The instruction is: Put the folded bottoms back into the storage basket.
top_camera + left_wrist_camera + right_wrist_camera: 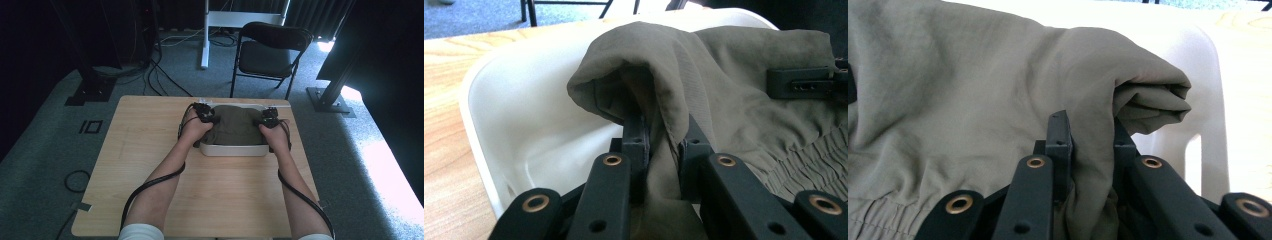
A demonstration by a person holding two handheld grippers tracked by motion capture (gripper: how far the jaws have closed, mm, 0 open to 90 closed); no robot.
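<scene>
My two forearms reach straight out over the light wooden table point(150, 150), side by side. My left gripper point(663, 145) pinches the left edge of the soft olive-green cloth point(235, 127) tight in its jaws. My right gripper point(1090, 145) pinches the right edge. The cloth lies in the white plastic tub point(232, 149) at the far middle of the table.

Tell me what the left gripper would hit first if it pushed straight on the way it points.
The left gripper is already shut on the olive cloth. Straight on it would press deeper into that bunched cloth; beyond lies probably the white tub, though depth is unclear.
</scene>
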